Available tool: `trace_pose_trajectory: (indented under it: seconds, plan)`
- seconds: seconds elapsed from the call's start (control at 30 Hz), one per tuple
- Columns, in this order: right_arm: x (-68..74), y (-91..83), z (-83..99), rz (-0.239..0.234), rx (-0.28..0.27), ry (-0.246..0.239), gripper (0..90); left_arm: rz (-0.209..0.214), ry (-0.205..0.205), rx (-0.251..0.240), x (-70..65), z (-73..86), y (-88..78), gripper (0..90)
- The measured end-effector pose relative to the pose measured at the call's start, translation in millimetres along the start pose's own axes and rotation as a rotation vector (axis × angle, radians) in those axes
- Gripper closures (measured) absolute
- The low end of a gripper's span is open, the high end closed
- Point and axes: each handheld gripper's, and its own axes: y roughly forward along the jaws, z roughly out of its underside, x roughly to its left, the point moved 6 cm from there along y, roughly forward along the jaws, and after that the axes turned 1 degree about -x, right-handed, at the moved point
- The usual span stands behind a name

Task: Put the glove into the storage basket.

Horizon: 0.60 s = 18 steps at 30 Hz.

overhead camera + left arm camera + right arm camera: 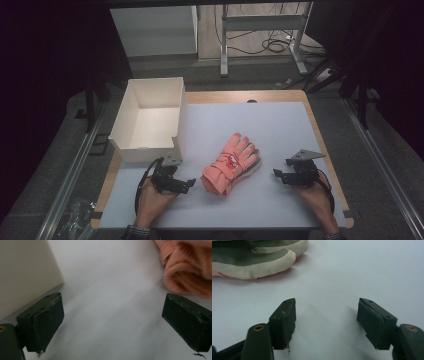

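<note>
A pair of pink gloves (231, 164) lies stacked mid-table, between the two grippers. The left gripper (189, 184), near a white box (131, 102), has spread, empty jaws. The right gripper (278, 173) also gapes, holding nothing.

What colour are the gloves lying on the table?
The gloves are salmon pink with a red mark on the back, clearest in the high view.

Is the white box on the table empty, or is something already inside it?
Empty: the high view looks into the open white box and shows a bare floor. The pink gloves lie outside.
</note>
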Motion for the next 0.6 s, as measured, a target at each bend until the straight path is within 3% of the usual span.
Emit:
trace_pose_trajectory:
  seconds: [0.13,0.2,0.37,0.6]
  plan:
    - [2.1,2.0,0.7,0.039,0.009,-0.025,24.0,0.005,0.009,0.001,-4.6,-11.1,-6.1,5.1]
    - [0.2,1.8,1.0,0.028,0.01,-0.004,24.0,0.005,0.013,0.006,-5.7,-17.4,-9.0,5.4]
    - [1.0,2.3,1.3,0.036,0.009,-0.014,23.5,0.027,0.014,0.007,-9.3,-35.3,-17.0,5.4]
    - [1.1,2.2,1.4,0.037,0.009,-0.015,23.4,0.045,0.048,0.004,-21.6,-59.0,-22.4,5.3]
